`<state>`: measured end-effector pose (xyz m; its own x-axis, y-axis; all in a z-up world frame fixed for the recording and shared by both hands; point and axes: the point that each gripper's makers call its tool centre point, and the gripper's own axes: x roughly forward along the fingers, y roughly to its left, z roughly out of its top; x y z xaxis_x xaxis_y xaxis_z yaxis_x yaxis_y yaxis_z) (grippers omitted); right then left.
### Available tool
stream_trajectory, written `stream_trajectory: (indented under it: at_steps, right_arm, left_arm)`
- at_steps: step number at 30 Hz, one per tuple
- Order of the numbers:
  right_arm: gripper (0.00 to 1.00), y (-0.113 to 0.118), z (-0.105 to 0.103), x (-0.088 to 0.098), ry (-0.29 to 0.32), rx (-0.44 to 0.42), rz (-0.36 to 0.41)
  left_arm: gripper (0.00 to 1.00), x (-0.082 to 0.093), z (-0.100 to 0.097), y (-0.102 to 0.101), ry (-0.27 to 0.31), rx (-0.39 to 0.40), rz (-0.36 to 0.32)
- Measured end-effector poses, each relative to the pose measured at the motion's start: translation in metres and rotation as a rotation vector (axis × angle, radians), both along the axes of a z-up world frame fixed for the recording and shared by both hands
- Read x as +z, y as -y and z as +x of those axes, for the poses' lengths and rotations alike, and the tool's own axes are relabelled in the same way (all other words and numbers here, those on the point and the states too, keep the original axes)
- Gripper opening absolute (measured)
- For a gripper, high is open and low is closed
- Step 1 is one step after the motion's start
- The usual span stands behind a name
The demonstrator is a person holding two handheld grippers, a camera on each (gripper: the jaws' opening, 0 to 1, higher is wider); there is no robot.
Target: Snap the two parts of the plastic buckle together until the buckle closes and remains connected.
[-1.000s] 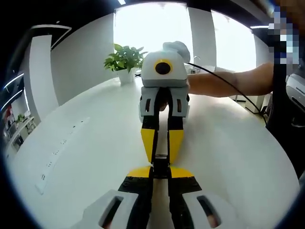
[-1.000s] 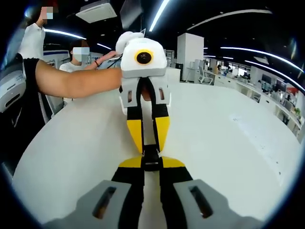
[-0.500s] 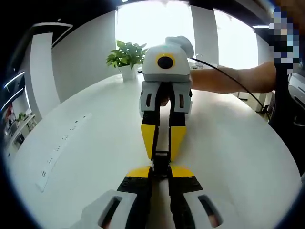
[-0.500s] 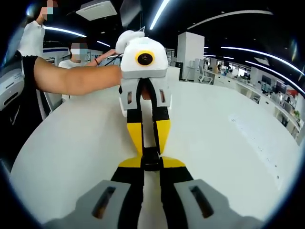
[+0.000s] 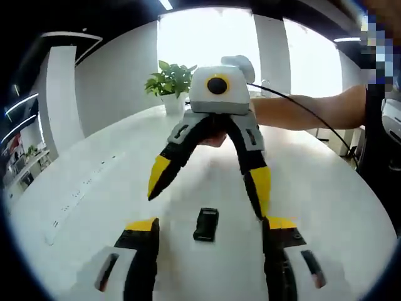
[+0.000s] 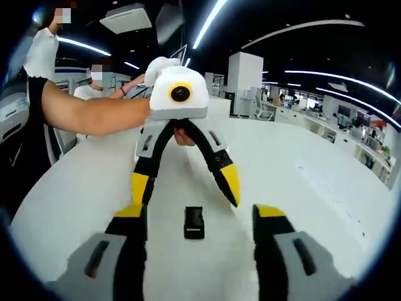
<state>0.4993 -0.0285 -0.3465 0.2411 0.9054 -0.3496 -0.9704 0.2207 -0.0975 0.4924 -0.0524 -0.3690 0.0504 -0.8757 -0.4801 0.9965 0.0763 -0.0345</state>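
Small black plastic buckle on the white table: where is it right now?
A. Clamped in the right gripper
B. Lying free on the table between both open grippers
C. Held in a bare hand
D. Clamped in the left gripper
B: the small black plastic buckle lies untouched on the white table, with the left gripper and right gripper open around it.

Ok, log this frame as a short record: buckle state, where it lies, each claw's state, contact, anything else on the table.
buckle: black, looks joined as one piece
place: lying on the white table, between the two claws
left claw: open, jaws either side of the buckle
right claw: open, jaws either side of the buckle
contact: neither claw touches the buckle
other: plant at the table's far edge
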Motion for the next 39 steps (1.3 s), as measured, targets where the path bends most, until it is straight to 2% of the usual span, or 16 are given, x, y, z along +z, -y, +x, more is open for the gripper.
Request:
stream_trajectory:
  at_steps: [9,13,14,16,17,18,19,20,21,23,25,26,28,30,34,39]
  right_arm:
    - [0.99,0.007,-0.004,0.007,0.015,-0.044,0.003]
    - [0.8,0.014,-0.006,0.004,0.036,-0.107,0.001]
    - [0.81,0.017,-0.004,0.004,0.056,-0.138,0.02]
    - [0.93,0.024,-0.001,-0.003,0.07,-0.213,0.023]
    - [0.96,0.035,0.009,-0.005,0.112,-0.307,0.006]
    - [0.9,0.048,0.017,-0.008,0.153,-0.384,-0.055]
    - [0.83,0.052,0.02,-0.002,0.161,-0.43,-0.022]
    - [0.81,0.055,0.024,0.009,0.125,-0.499,0.07]
    - [0.87,0.059,0.027,0.02,0.071,-0.562,0.165]
    - [0.99,0.062,0.026,0.033,-0.001,-0.62,0.282]
    - [0.95,0.073,0.023,0.03,-0.007,-0.704,0.26]
    - [0.94,0.077,0.022,0.033,0.013,-0.727,0.27]
    - [0.87,0.097,0.015,0.031,0.027,-0.848,0.251]
    - [0.88,0.105,0.004,0.042,0.012,-0.912,0.362]
    - [0.99,0.11,-0.017,0.052,0.11,-0.934,0.321]
    - [0.97,0.115,-0.037,0.057,0.153,-0.939,0.294]
  left_arm:
    - [1.0,0.006,0.0,-0.02,0.003,0.063,-0.034]
    - [1.0,0.012,0.006,-0.031,0.003,0.161,-0.097]
    - [1.0,0.008,0.013,-0.039,0.035,0.217,-0.068]
    - [1.0,0.008,0.021,-0.045,0.082,0.293,-0.071]
    - [1.0,0.004,0.03,-0.055,0.098,0.388,-0.045]
    - [1.0,0.007,0.037,-0.061,0.143,0.447,-0.056]
    - [1.0,0.012,0.047,-0.072,0.177,0.558,-0.067]
    - [1.0,0.021,0.055,-0.08,0.169,0.678,-0.13]
    - [1.0,0.026,0.057,-0.089,0.131,0.771,-0.177]
    - [1.0,0.046,0.05,-0.101,0.041,0.869,-0.313]
    - [1.0,0.055,0.043,-0.113,-0.013,0.939,-0.371]
    - [1.0,0.056,0.036,-0.121,0.013,0.952,-0.336]
    - [1.0,0.061,0.026,-0.141,0.123,1.008,-0.244]
    - [1.0,0.066,0.017,-0.156,0.184,1.054,-0.213]
    - [1.0,0.072,-0.007,-0.161,0.144,1.047,-0.263]
    - [1.0,0.074,-0.026,-0.172,0.146,1.071,-0.307]
